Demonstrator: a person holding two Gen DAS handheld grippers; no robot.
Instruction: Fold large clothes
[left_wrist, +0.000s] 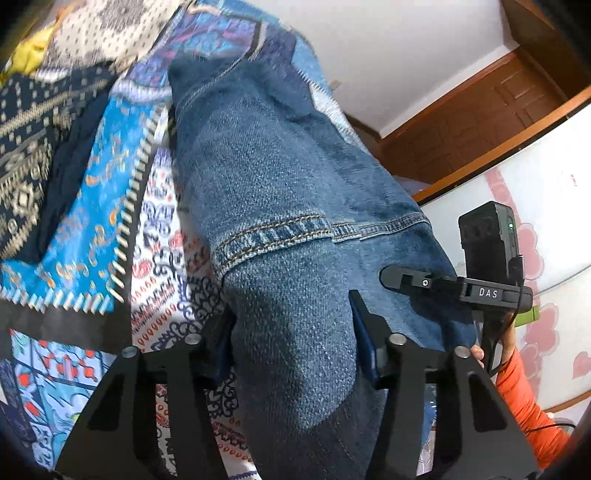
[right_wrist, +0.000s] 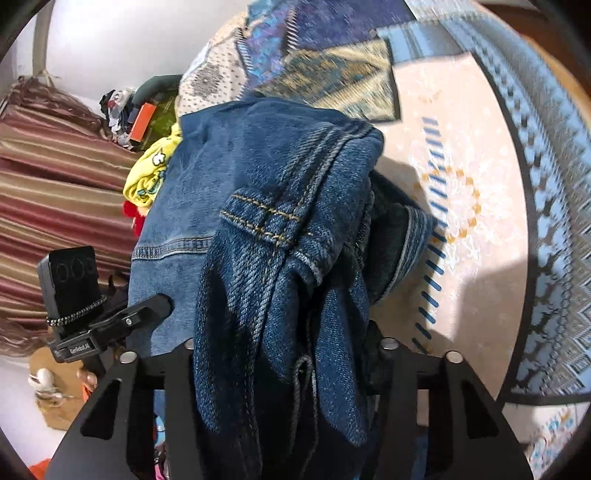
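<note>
Both hand-held grippers (left_wrist: 291, 332) (right_wrist: 284, 347), angled downward, clamp the denim garment (left_wrist: 280, 192).

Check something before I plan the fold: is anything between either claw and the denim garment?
Nothing visible. The denim garment already sits bunched between the fingers of the left claw and the right claw, with no other cloth in between.

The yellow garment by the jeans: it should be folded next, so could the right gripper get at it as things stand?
Probably not yet. The right gripper is shut on the denim jeans, whose bunched cloth lies between it and the yellow garment, partly covering it.
</note>
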